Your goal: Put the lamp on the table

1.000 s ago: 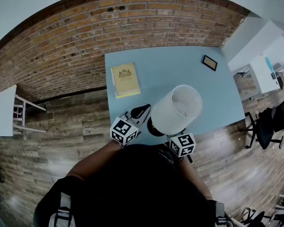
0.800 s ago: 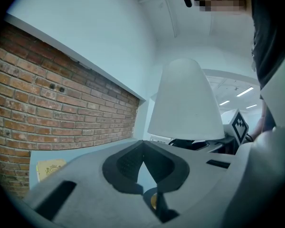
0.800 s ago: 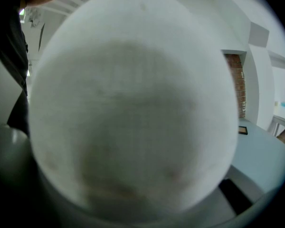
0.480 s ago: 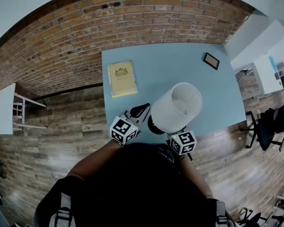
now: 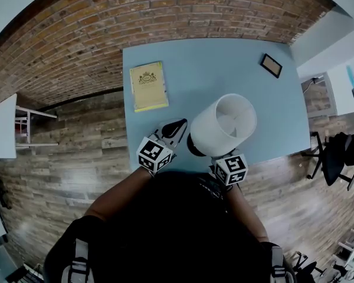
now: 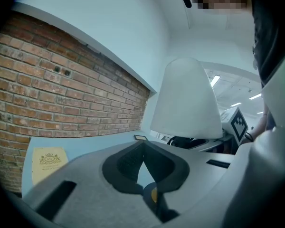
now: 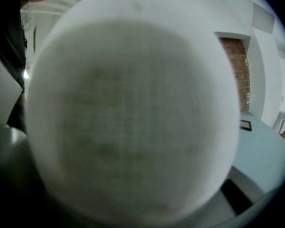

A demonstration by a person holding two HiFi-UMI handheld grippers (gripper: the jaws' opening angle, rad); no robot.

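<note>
Your right gripper [image 5: 229, 165] has the lamp [image 5: 224, 125]. Its jaws stand wide apart, one on each side of the big white shade, and they hold it. The shade fills almost all of the right gripper view.

The lamp is over the blue bench [image 5: 224, 63], close to the edge nearest you. It leans, so from the head view you look down into the open top of the shade. The dark base pokes out on the left under the shade. You cannot tell if the base sits on the bench or hangs just above it.

Your left gripper [image 5: 176, 127] is closed. Its tips meet and there is nothing between them. It sits just beside the lamp's base, on the left side.

A yellow book [image 5: 148, 86] lies flat on the bench near the far left corner. A small picture frame [image 5: 271, 65] lies near the far right corner. Both are well apart from the lamp. A brick wall [image 5: 106, 34] runs behind the bench.
</note>
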